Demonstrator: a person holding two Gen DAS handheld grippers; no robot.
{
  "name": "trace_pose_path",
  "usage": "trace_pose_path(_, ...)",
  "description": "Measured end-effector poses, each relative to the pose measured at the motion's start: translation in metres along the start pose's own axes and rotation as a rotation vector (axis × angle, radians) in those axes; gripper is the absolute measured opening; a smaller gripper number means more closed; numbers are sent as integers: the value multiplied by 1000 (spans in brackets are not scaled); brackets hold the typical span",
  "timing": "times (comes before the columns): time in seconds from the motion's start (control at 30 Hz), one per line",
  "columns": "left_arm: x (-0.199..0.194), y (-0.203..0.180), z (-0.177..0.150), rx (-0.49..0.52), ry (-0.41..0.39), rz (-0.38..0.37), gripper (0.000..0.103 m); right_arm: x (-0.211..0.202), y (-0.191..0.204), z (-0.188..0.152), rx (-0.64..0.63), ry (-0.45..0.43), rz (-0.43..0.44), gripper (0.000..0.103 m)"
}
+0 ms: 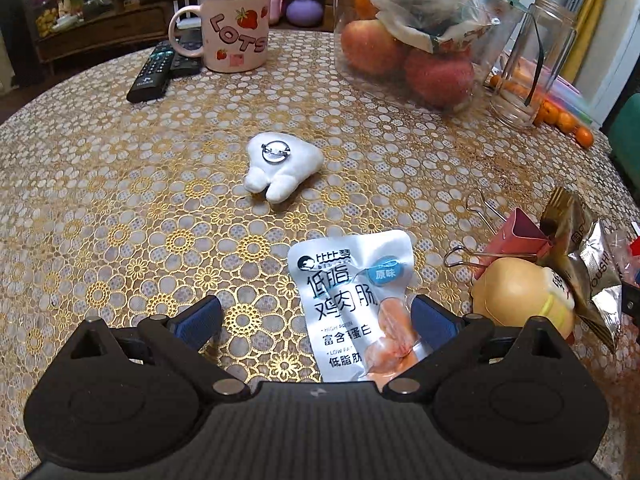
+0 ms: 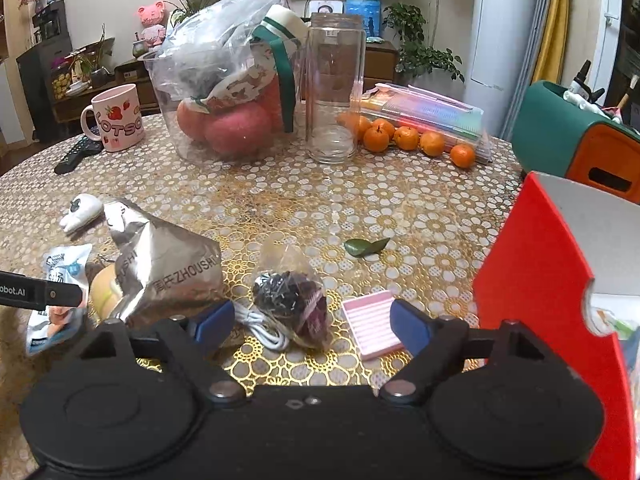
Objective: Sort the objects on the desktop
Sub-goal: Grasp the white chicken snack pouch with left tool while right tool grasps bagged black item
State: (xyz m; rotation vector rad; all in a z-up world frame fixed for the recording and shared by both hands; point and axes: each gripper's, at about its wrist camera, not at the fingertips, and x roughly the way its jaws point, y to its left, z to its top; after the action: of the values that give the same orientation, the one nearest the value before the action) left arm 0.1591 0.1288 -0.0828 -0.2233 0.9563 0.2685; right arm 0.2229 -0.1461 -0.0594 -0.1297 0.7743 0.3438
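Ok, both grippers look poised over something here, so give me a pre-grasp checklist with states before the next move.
1. Left gripper open: ok.
2. Sausage packet within the left gripper's span: ok, though off-centre, near one finger.
3. Right gripper open: ok, nothing pressed.
4. Clear tea pouch centred ahead of the right gripper: ok.
5. Space around the pouch: not ok, white cable and pink case lie close beside it.
6. Red box ready to receive items: cannot tell, its inside is mostly hidden.
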Motion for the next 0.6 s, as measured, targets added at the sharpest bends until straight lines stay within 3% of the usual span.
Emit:
trace_pose_path(0.13, 0, -9, -4, 54, -30, 24, 95, 9, 0, 1, 5, 14, 7, 78)
trace_pose_path(0.33, -5, -20, -6, 122, -75, -1, 69, 15, 0, 1, 5, 21, 9, 71)
trace_pose_path(0.4, -6, -24, -7, 141, -85, -16, 55, 16, 0, 2, 10, 19, 11, 67)
trace_pose_path(0.53, -8, -26, -8, 162, -96, -21, 50, 17, -2, 3, 25, 20, 25, 58)
trace_pose_path(0.6, -9, -25, -8, 157, -104, -27, 42, 17, -2, 3, 31, 25, 26, 52)
